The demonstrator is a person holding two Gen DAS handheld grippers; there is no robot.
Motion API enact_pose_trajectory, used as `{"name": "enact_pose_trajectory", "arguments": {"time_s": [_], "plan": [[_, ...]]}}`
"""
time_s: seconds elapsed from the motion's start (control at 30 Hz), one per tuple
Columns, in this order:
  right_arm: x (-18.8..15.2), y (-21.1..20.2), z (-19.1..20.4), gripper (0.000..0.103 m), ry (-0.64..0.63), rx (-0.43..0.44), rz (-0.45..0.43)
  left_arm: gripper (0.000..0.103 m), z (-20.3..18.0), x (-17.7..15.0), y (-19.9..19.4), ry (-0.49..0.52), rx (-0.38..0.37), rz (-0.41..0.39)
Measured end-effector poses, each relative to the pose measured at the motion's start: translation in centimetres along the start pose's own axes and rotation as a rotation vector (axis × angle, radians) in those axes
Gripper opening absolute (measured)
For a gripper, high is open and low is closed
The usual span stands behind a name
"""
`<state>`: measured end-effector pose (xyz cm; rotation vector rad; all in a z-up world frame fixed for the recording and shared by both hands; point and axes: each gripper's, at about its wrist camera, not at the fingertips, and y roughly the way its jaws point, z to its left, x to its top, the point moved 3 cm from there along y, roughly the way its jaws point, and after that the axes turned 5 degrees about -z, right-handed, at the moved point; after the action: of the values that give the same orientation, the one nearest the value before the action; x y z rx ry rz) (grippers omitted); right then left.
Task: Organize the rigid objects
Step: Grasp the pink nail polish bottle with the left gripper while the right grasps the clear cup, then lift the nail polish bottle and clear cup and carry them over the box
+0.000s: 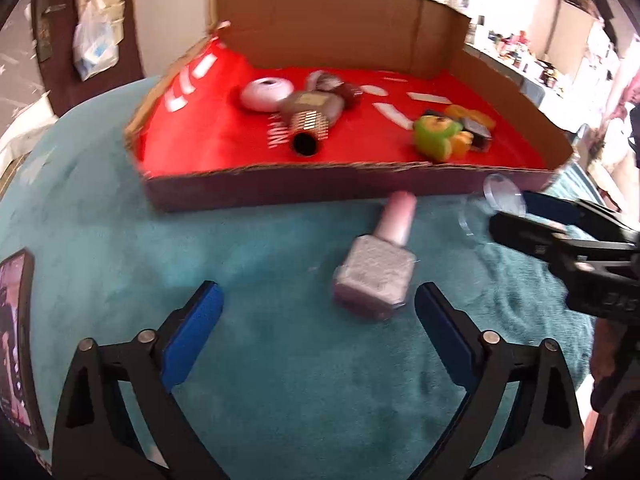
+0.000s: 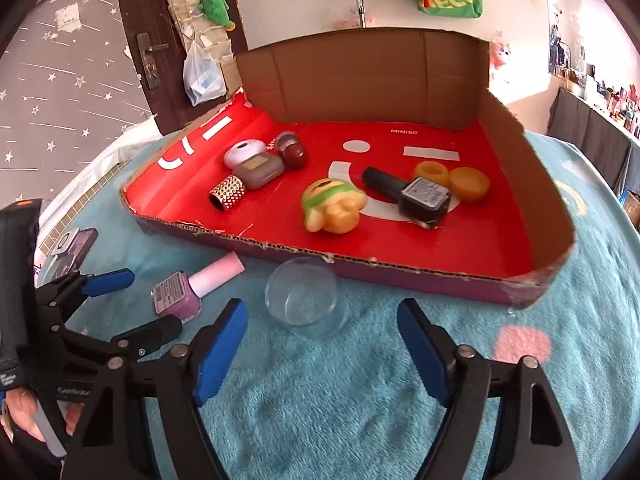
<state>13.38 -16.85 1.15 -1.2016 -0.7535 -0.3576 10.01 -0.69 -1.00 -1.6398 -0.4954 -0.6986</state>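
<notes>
A pink nail polish bottle (image 1: 380, 264) lies on the teal blanket just in front of my open left gripper (image 1: 318, 306); it also shows in the right wrist view (image 2: 188, 290). A small clear glass jar (image 2: 302, 296) stands ahead of my open right gripper (image 2: 322, 320), close to the box's front wall; it also shows in the left wrist view (image 1: 498, 200). The cardboard box (image 2: 400, 276) with a red floor holds a green-and-yellow toy (image 2: 334, 204), a black polish bottle (image 2: 416, 196), two orange pieces (image 2: 468, 184) and a cluster of small cosmetics (image 2: 256, 170).
A phone (image 1: 16, 344) lies on the blanket at far left. The blanket (image 2: 360, 400) covers the surface. A door (image 2: 148, 48) with a hanging bag and a wall stand behind the box. The left gripper also shows at the left of the right wrist view (image 2: 136, 300).
</notes>
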Motion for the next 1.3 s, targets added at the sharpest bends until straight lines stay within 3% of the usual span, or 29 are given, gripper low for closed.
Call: {"name": "enact_pose_trajectory", "arguments": {"time_s": [0.2,0.27,0.43,0.6,1.3], "plan": [[0.2,0.8,-0.3,0.067,0.022,-0.007,0.017,0.073,-1.7,0.5,0.7,0.052,-0.026,-0.001],[0.2,1.0,-0.3,0.064,0.026,-0.004,0.021,0.059,-1.4,0.6,0.5,0.047,-0.028,-0.008],[0.3,1.7,0.1,0.051,0.02,0.0,0.031,0.041,-1.6,0.6,0.3,0.051,-0.052,-0.019],[0.3,1.9,0.3,0.042,0.014,-0.012,0.029,0.04,-1.8,0.5,0.2,0.062,-0.044,-0.029],[0.3,-1.3,0.8,0.042,0.038,0.041,-0.007,0.036,-1.5,0.0,-1.5,0.025,-0.101,-0.044]]}}
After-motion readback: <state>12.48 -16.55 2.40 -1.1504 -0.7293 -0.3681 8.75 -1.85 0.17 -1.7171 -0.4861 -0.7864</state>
